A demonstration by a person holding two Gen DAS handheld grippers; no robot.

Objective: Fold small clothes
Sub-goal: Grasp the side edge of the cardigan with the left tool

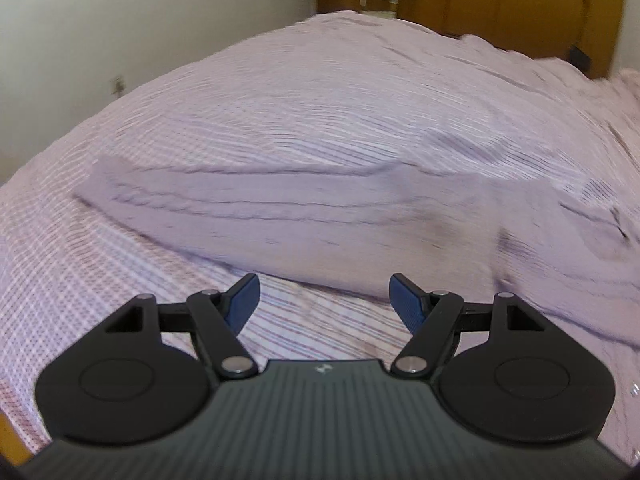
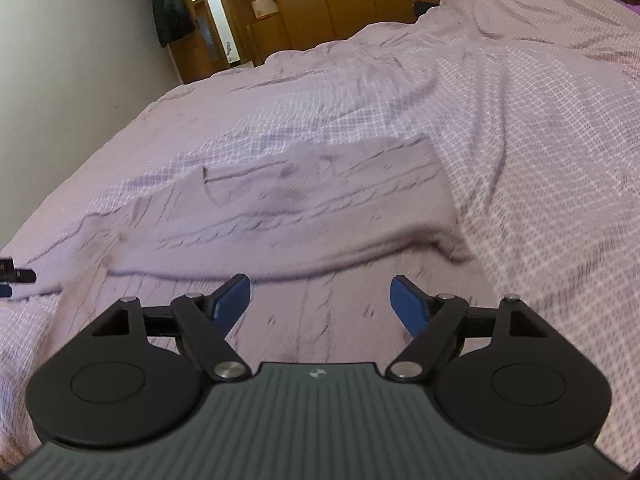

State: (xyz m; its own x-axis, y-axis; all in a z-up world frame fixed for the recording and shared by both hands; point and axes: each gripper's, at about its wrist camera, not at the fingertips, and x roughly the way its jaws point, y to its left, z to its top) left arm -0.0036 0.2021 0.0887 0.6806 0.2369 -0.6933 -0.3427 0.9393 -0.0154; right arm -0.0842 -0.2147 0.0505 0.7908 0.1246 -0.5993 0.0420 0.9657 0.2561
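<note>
Left wrist view shows the left gripper [image 1: 324,286] with jaws apart and empty above the checked pink bedspread [image 1: 280,92], the lilac cable-knit garment [image 1: 280,216] lying flat beyond; right wrist view alone shows the right gripper [image 2: 320,288], likewise spread and empty, over that garment's near edge, and a dark coat [image 2: 170,4] hanging by the doorway.

A pale lilac cable-knit sweater [image 1: 304,216] lies flat on the bed, partly folded, one layer doubled over another. It stretches crosswise just ahead of the left claw [image 1: 324,300], while its lower part runs beneath the right claw [image 2: 320,300].
</note>
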